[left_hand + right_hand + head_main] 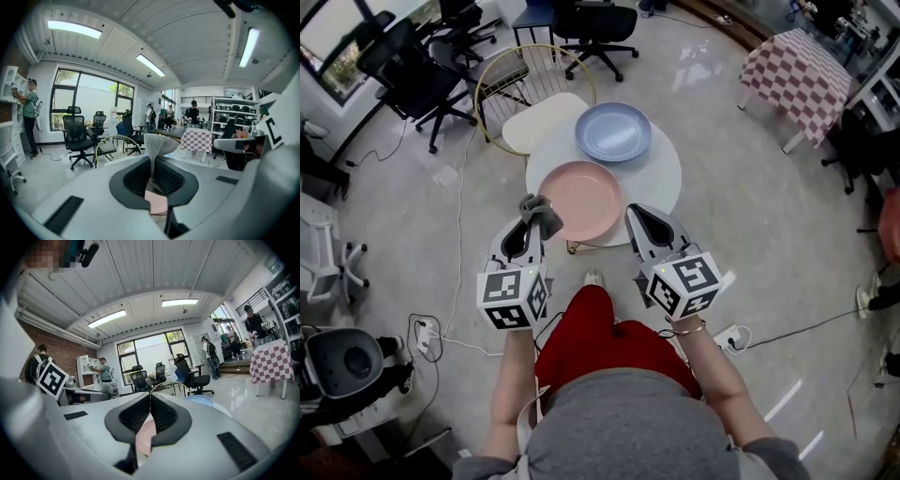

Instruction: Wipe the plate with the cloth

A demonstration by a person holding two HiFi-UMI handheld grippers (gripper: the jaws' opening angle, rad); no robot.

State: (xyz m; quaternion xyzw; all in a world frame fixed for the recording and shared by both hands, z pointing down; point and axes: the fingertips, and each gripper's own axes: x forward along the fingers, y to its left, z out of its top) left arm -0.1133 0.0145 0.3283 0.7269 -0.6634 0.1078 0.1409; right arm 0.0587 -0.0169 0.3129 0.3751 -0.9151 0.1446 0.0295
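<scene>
Now, left gripper [529, 223] jaws tight on grey cloth [543, 215] by pink plate [584, 200], right gripper [637, 216] jaws together, empty.

The left gripper [153, 164] has its jaws closed on a grey knitted cloth [159, 144], which stands up above the black pads in a bunched fold. A patch of pink plate [157, 203] shows low between the jaws. Beyond are a black office chair [77, 137], a gold wire chair [111, 146], a table with a checked cloth [197, 139], and a person [29, 110] at white shelves [8, 112] on the left.
</scene>
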